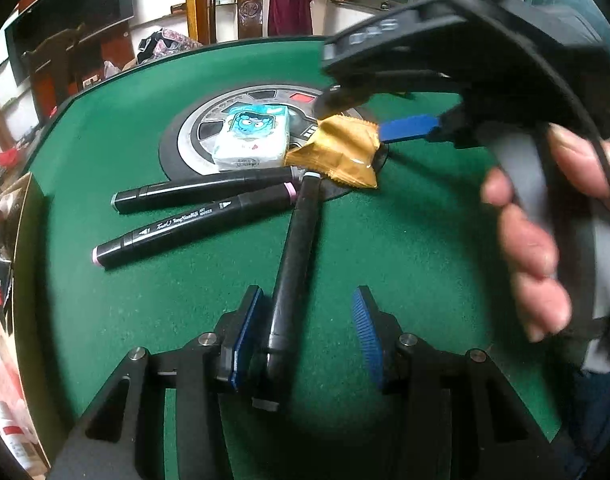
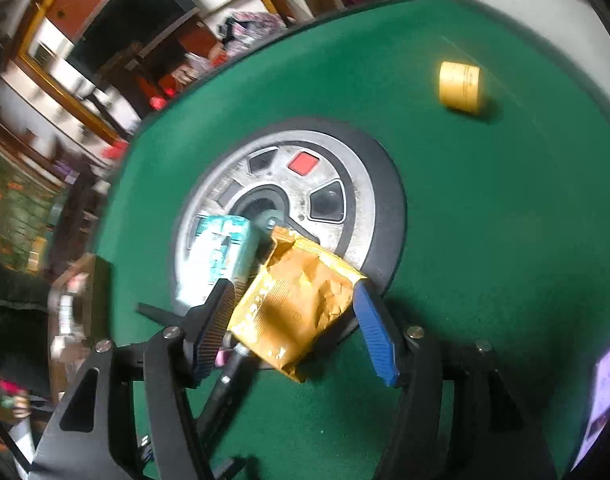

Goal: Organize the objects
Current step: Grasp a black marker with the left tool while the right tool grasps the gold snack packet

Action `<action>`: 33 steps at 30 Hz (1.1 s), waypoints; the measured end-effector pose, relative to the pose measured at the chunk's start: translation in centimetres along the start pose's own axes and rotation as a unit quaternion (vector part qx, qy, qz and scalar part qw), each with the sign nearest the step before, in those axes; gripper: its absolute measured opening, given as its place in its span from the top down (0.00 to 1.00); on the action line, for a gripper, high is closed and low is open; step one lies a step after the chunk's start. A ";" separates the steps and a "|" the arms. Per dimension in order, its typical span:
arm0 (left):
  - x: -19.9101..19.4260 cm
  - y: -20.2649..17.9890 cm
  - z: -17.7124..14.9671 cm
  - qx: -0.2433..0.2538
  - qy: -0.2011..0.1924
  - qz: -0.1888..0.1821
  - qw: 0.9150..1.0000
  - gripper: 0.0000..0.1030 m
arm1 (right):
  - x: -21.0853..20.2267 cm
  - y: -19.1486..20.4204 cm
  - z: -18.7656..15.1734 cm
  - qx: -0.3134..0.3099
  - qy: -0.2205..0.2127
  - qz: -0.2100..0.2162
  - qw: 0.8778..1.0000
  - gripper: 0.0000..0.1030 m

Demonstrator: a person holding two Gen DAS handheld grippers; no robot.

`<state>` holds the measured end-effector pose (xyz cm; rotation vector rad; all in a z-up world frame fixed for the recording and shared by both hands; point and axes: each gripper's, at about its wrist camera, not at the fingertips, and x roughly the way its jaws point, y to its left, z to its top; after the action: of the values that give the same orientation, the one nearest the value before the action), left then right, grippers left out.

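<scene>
Three black markers lie on the green felt table [image 1: 105, 128]. One marker [image 1: 295, 256] lies lengthwise between the open fingers of my left gripper [image 1: 305, 336], touching the left pad; the right pad stands apart. Two other markers [image 1: 193, 224] lie to its left. A gold foil packet [image 1: 341, 152] sits between the blue pads of my right gripper [image 2: 293, 320], which closes on it from both sides in the right wrist view, where the packet [image 2: 297, 308] looks crumpled. A white-blue tissue pack [image 1: 253, 138] lies on the round hub.
The silver-black round hub [image 2: 345, 176] sits at the table's centre. A yellow tape roll [image 2: 461, 86] stands far right on the felt. A cardboard box [image 1: 21, 216] stands at the table's left edge. Chairs and clutter lie beyond the table.
</scene>
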<state>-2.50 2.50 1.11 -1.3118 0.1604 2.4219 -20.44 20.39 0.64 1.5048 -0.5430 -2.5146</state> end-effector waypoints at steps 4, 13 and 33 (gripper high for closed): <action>0.4 -0.1 0.2 0.000 -0.003 -0.001 1.000 0.61 | 1.1 1.1 0.0 -0.004 0.004 -0.038 0.999 0.39; 0.8 -0.8 0.4 0.007 0.001 0.017 1.000 0.61 | 1.1 0.5 -0.6 -0.112 -0.008 -0.071 0.991 0.55; -0.1 1.4 0.4 -0.063 -0.035 0.002 0.997 0.89 | -3.2 1.2 -1.5 -0.146 -0.051 -0.016 0.988 0.60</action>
<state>-3.28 1.26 1.33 -1.2772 -0.0077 2.5138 -17.65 19.96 3.07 1.2942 -0.1542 -2.5686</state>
